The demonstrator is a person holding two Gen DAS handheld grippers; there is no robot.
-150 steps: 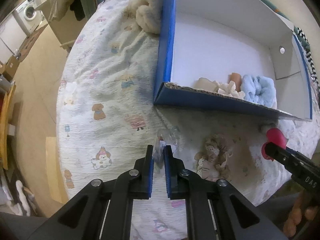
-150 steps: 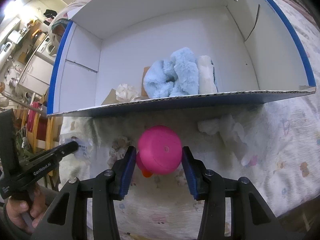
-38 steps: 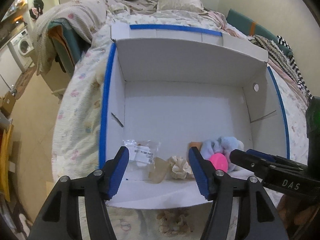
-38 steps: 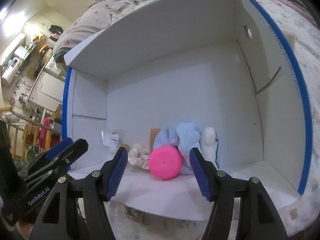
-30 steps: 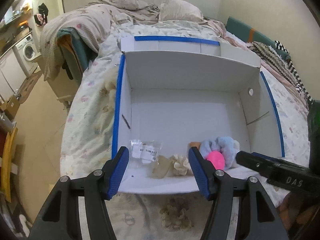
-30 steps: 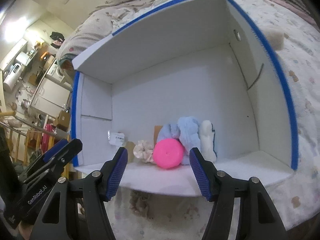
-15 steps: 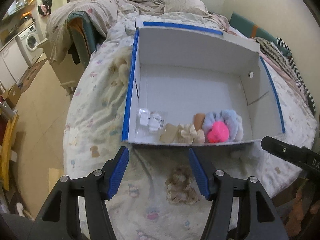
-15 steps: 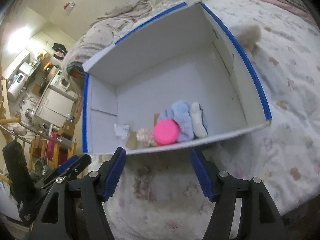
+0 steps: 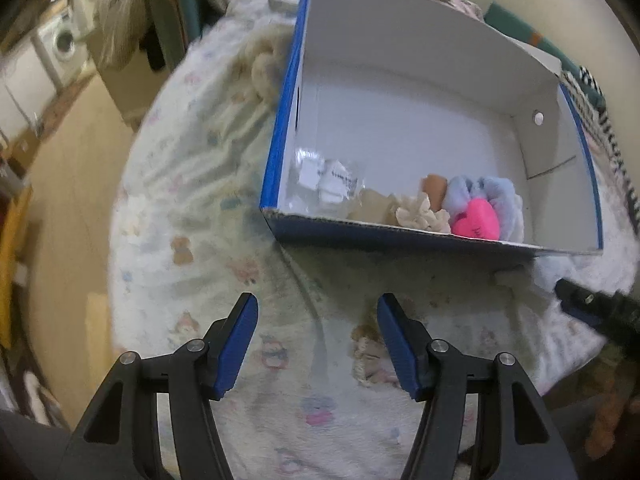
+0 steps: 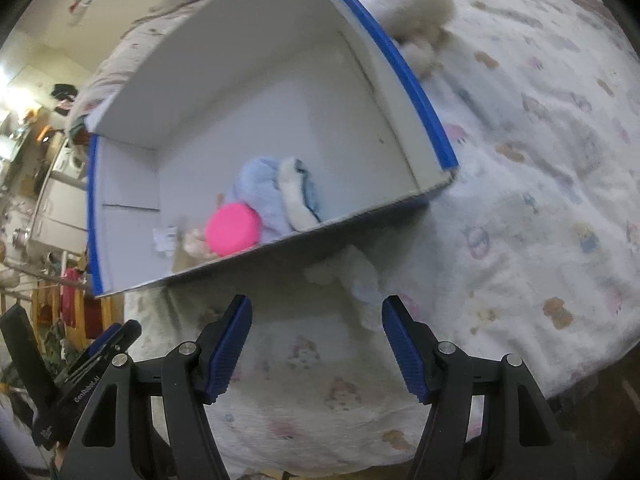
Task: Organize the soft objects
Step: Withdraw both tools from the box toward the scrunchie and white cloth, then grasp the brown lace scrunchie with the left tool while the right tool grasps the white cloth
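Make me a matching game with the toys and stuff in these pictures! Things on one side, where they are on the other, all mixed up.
Things:
1. pink toy
2. beige scrunchie
3. plastic bag
4. white fluffy toy

Places:
A. on the blanket, outside the box, ahead of the right claw
B. in the box, against the blue fluffy toy
C. on the blanket by the left claw
D. in the box, near its blue-edged left wall

Pairs: 1-B, 2-C, 3-D, 4-A
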